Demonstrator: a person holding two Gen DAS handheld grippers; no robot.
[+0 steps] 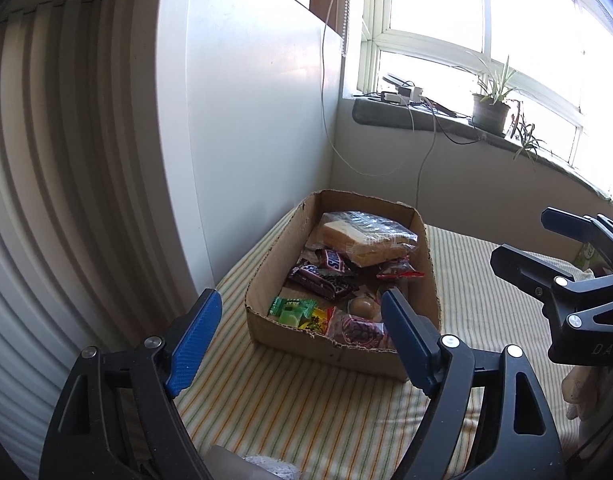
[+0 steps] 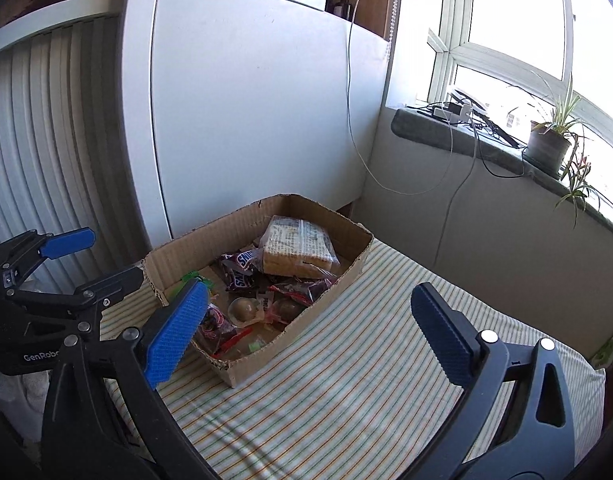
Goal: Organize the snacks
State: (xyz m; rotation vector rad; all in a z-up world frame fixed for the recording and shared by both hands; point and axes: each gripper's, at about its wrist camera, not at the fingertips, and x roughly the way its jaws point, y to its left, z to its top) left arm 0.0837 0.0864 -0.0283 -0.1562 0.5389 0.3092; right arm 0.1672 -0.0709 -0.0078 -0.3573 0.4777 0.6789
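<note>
Cardboard box (image 1: 266, 280): matt brown corrugated paper w/ ragged torn rim. Tablecloth (image 1: 306, 412) is looking like woven cloth, matt, fine stripes. Bread bag (image 1: 370, 236): clear glossy plastic film, crinkled, catching glare. Chocolate bars (image 1: 326, 276) and green candy packet (image 1: 292, 310) are showing shiny foil-like wrappers. Left gripper (image 1: 302, 340) & right gripper (image 2: 322, 332): matt black plastic frames, ribbed blue rubbery-looking pads, small bright metal pins. Flowerpot (image 2: 546, 148) is looking dull, rough.

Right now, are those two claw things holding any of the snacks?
Left gripper: open, holding nothing.
Right gripper: open wide, holding nothing.
</note>
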